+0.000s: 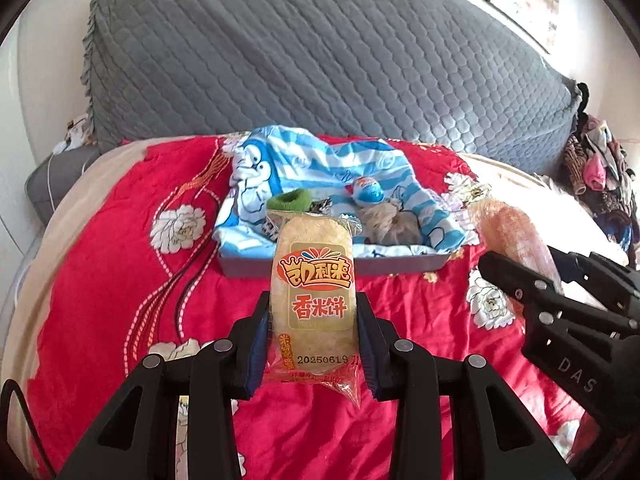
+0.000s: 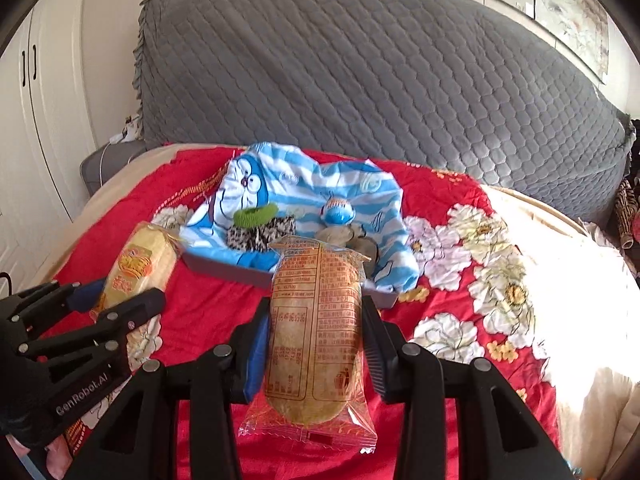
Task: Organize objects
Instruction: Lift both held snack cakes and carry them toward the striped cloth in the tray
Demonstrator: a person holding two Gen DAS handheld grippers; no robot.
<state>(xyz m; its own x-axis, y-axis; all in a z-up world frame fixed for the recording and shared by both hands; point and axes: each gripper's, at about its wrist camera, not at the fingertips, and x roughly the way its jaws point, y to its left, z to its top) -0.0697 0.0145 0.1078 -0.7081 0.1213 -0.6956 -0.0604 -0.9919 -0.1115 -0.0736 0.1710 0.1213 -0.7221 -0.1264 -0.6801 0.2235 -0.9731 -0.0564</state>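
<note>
My left gripper [image 1: 313, 340] is shut on a wrapped rice cracker packet [image 1: 313, 288], label side up, held above the red bedspread. My right gripper [image 2: 316, 344] is shut on a second rice cracker packet [image 2: 316, 332], printed back side up. Each gripper shows in the other's view: the right gripper [image 1: 520, 276] with its packet [image 1: 516, 236], the left gripper [image 2: 120, 304] with its packet [image 2: 140, 264]. Ahead lies a grey tray [image 1: 320, 266] lined with a blue striped cartoon cloth [image 1: 304, 168]. It holds a green hair tie [image 1: 289, 200], a blue egg-shaped toy [image 1: 367, 191] and a beige pouch [image 1: 390, 222].
The tray also shows in the right wrist view [image 2: 224, 268], with a black-and-white speckled item [image 2: 260, 232] in it. A grey quilted headboard cover [image 1: 320, 60] rises behind the bed. A pile of clothes [image 1: 600, 168] lies at the far right. White wardrobe doors [image 2: 36, 120] stand at the left.
</note>
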